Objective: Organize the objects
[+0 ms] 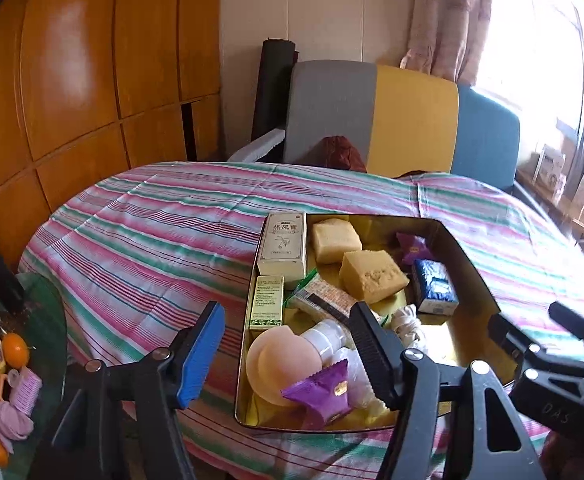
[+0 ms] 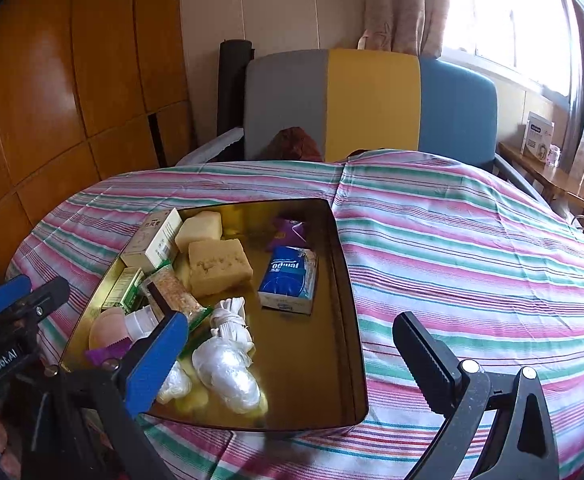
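Note:
A gold metal tray (image 1: pixel 476 276) (image 2: pixel 344 280) sits on the striped tablecloth. It holds cream boxes (image 1: pixel 283 250), two yellow sponges (image 1: pixel 372 275) (image 2: pixel 217 266), a blue tissue pack (image 1: pixel 435 286) (image 2: pixel 289 280), purple sachets (image 1: pixel 320 394), a white bottle (image 1: pixel 326 338), a peach puff (image 1: pixel 275 362), a white cord bundle (image 2: pixel 231 322) and clear bags (image 2: pixel 227 374). My left gripper (image 1: pixel 287 354) is open and empty above the tray's near left corner. My right gripper (image 2: pixel 292 364) is open and empty over the tray's near edge; it also shows in the left wrist view (image 1: pixel 548 332).
A side table (image 1: pixel 47 328) at the left carries oranges (image 1: pixel 15 348) and snacks. A grey, yellow and blue sofa (image 2: pixel 372 104) stands behind the table. A wooden cabinet (image 1: pixel 71 80) is at the left, a window sill with a box (image 2: pixel 538 134) at the right.

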### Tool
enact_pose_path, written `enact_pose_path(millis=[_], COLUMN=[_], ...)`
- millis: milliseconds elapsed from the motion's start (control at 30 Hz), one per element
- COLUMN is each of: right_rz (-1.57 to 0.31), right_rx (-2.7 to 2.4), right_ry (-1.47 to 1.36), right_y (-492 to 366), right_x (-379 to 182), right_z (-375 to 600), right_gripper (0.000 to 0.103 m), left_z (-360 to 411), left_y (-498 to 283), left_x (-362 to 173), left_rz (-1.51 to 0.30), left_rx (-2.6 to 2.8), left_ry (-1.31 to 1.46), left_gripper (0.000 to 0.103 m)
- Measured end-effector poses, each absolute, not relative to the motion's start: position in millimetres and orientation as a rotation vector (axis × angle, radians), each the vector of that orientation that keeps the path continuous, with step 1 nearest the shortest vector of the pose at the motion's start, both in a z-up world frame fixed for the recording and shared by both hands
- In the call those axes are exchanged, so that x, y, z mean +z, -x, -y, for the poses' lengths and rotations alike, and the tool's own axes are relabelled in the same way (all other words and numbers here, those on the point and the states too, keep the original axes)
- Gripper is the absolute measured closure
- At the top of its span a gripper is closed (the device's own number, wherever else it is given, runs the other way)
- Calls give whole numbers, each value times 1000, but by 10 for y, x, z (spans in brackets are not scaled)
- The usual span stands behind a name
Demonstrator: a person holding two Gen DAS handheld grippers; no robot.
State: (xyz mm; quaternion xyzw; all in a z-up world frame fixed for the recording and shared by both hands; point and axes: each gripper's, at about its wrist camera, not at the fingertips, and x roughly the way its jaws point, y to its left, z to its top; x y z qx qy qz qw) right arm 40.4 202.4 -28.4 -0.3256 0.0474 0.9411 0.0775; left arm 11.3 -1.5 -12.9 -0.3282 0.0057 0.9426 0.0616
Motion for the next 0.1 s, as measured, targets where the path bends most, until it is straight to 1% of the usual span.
enact_pose_path(millis=[100], right_rz=[-144], right_rx=[2819], right_ry=[976], right_y=[-402], right_x=[-284], right_z=[-2043], right_gripper=[0], left_z=[12], left_y=[-92], left_x=[-128], left_rz=[-31], left_rx=[2851], left_ry=[1002], left_gripper=[37])
